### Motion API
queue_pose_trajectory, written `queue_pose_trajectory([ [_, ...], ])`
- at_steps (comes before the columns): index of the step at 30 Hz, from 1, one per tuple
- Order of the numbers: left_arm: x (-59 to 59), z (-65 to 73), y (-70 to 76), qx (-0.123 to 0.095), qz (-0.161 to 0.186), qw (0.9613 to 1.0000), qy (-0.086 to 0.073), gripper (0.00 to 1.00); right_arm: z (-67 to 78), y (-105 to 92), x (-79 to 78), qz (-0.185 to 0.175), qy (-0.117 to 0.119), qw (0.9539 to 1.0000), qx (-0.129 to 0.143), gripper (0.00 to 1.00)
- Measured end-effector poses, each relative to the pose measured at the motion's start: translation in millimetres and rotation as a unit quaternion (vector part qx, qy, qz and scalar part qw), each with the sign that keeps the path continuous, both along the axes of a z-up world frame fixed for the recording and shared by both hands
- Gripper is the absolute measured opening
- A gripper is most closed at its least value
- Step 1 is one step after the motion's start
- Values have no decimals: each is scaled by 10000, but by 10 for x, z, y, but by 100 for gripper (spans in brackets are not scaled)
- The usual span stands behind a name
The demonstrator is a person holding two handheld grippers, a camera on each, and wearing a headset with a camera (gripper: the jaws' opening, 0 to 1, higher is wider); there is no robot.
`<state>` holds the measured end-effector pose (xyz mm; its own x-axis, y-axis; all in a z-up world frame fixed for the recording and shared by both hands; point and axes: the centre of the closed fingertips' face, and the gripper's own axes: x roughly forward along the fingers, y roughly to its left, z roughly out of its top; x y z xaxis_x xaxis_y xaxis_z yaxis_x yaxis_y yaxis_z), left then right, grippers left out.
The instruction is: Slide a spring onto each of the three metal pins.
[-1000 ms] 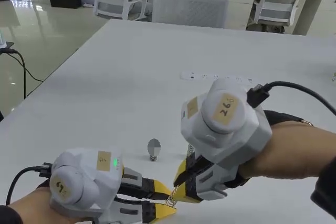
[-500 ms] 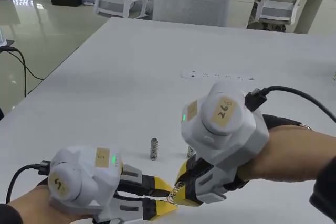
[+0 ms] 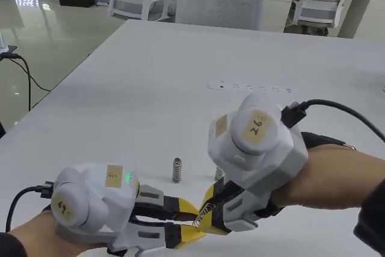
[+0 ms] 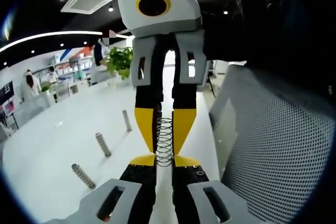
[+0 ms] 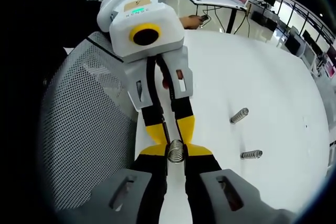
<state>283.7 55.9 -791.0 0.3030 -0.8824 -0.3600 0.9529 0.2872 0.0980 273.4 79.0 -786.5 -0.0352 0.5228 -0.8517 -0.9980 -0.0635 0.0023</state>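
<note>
A loose spring [image 3: 204, 212] hangs over the table's near edge, where my two grippers meet tip to tip. My right gripper [image 3: 209, 209] is shut on it; in the right gripper view its yellow tips [image 5: 175, 151] pinch the spring [image 5: 176, 151] end-on. My left gripper [image 3: 191, 224] faces it, shut on a thin dark pin [image 5: 165, 127]. In the left gripper view the spring [image 4: 164, 140] runs from my left gripper [image 4: 164, 160] up between the right gripper's fingers [image 4: 184, 124]. Two pins wearing springs [image 3: 177, 170] [image 3: 219, 174] stand on the table behind the grippers.
The white table [image 3: 150, 88] stretches away with free room; a flush socket strip [image 3: 249, 87] lies mid-table. Office chairs [image 3: 219, 7] stand at the far edge. In the left gripper view a bare grey rod [image 4: 126, 120] stands beyond two spring-covered pins [image 4: 103, 144] [image 4: 83, 176].
The grippers stay tip to tip on the spring. My left gripper has edged slightly lower and left in the head view, and the spring now sits a little higher between the tips.
</note>
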Motion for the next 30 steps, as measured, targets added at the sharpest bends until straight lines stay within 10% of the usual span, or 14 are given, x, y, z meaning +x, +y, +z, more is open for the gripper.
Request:
queue_pose_trajectory([
  [12, 26, -35, 10, 4, 78, 9999, 92, 4, -6, -17, 19, -41, -6, 10000, -41, 9],
  [30, 57, -128, 75, -34, 327, 9986, 422, 34, 3, -157, 143, -239, -155, 9994, -170, 9],
])
